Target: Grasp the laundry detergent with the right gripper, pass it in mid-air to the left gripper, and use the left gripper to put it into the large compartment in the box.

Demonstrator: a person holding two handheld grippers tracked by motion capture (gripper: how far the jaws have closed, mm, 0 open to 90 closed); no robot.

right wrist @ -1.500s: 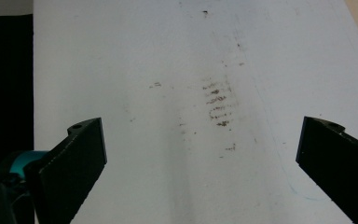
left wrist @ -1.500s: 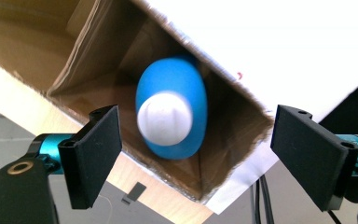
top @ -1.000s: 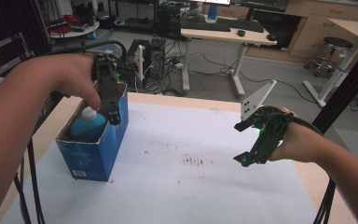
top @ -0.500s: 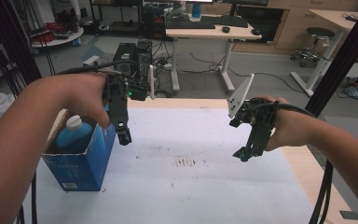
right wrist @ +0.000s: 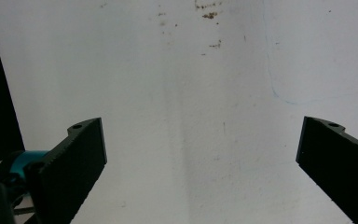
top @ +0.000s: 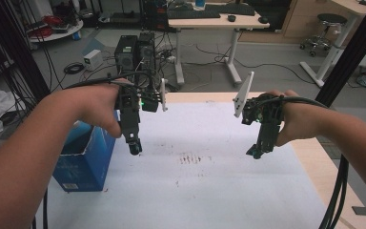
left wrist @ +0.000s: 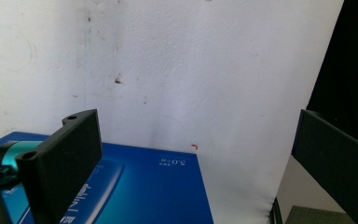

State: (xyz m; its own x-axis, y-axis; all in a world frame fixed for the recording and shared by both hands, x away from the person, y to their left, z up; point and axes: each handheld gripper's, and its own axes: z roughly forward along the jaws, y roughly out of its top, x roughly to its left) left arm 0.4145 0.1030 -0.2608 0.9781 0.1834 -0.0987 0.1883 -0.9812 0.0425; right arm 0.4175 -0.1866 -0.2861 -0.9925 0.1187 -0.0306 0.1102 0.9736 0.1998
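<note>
1. At the left of the high view we find the blue box [top: 86, 157], standing on the white table cover [top: 209, 191] near the table's left edge at about 9 o'clock from the table's middle. Its top is open, but our left forearm hides the inside, so we cannot tell what it holds.

2. Just to the right of the box we hold the left gripper [top: 133, 145], pointing down, its tips above the cover beside the box's right wall. From this gripper the box lies at about 8 o'clock, close by. In the left gripper view the jaws stand wide apart with nothing between them, and the box's printed blue face [left wrist: 135, 186] sits low in the picture, just beyond the left jaw.

3. The move, as we judge it, turns on this: the box is a near neighbour of our left hand and well apart from the right one, so the left gripper is the one to reach it. The box's long axis seems to run roughly from 6 to 12 o'clock on the table.

4. Near the middle, brown stains [top: 190, 159] mark the cover between the grippers.

5. At the right we hold the right gripper [top: 257, 152], at about 3 o'clock, tilted down; its jaws are spread and empty over bare cover [right wrist: 191, 116].
</note>
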